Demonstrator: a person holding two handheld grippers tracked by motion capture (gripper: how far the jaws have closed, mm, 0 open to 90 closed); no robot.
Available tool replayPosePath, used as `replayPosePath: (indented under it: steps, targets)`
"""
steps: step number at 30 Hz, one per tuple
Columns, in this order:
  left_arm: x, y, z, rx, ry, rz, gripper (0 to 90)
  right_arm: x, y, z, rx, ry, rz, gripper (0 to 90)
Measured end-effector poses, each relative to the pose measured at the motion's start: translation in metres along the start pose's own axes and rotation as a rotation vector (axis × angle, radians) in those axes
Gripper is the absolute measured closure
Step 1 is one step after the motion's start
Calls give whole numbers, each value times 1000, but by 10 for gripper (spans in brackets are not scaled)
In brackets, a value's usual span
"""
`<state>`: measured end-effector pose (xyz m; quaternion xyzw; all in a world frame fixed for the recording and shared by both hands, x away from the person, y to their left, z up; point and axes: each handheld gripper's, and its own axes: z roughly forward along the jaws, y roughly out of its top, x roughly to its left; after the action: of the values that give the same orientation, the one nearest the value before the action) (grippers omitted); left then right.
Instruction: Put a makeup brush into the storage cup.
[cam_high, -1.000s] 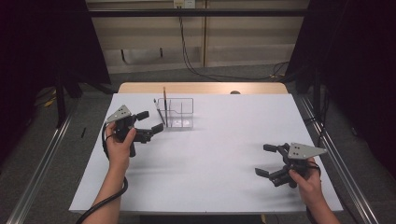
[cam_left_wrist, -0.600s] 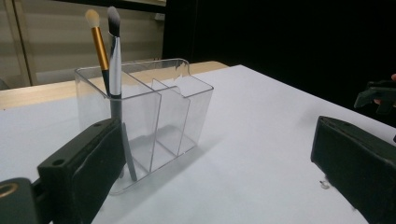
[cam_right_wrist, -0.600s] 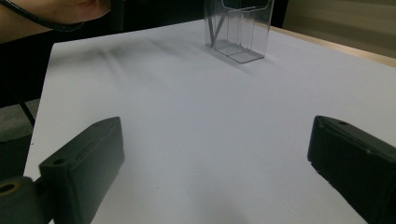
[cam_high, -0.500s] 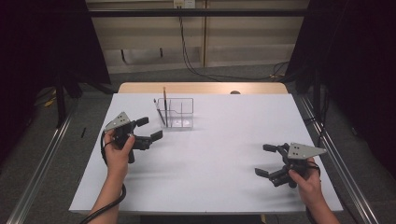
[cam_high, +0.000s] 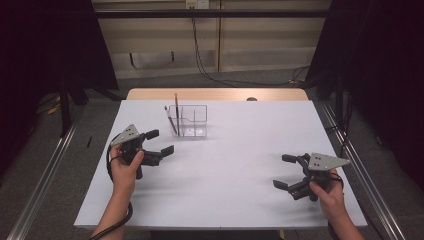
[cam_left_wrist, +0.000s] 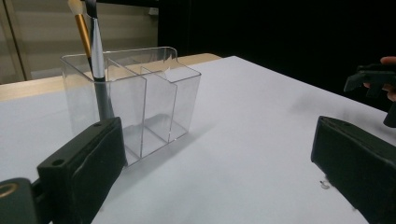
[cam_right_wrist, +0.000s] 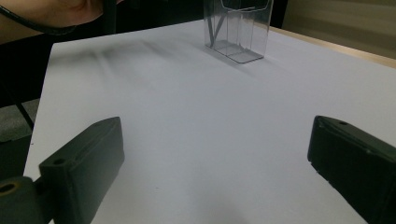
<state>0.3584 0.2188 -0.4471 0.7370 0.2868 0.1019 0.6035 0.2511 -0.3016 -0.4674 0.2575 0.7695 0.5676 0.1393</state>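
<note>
The left gripper (cam_high: 159, 142) is on the left side of the white worktop (cam_high: 235, 165). Its two black jaws are wide apart and they hold nothing. A hand (cam_high: 125, 167) holds it from below.

A clear box (cam_high: 189, 121) stands on the far part of the worktop, a bit left of the middle. It is near the left gripper, just to the far right of it, but they do not touch. The box has thin walls inside that make a few little rooms. Two brushes stand in the left room and lean to the left. One is a brush with a gold handle (cam_left_wrist: 82, 28). The other is a brush with a silver and black handle (cam_left_wrist: 98, 60).

The right gripper (cam_high: 286, 171) is on the near right side of the worktop, well apart from the box. Its jaws are wide apart too, and nothing is between them. A hand (cam_high: 330, 195) holds it near the worktop edge. In the right gripper view the box stands far off, past bare white worktop.
</note>
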Motion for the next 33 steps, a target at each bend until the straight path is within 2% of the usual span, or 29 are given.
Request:
replayPosePath:
  steps: [12,15,33]
  targets:
    - [-4,2,-8,-5,-18,15,30,-1,-1,0,-1,0,6,37]
    - [-6,1,-9,-1,-34,16,30,-1,-2,0,0,-4,9,37]
    - [-12,-1,-19,3,-45,36,33,1,0,-2,-2,-10,2,37]
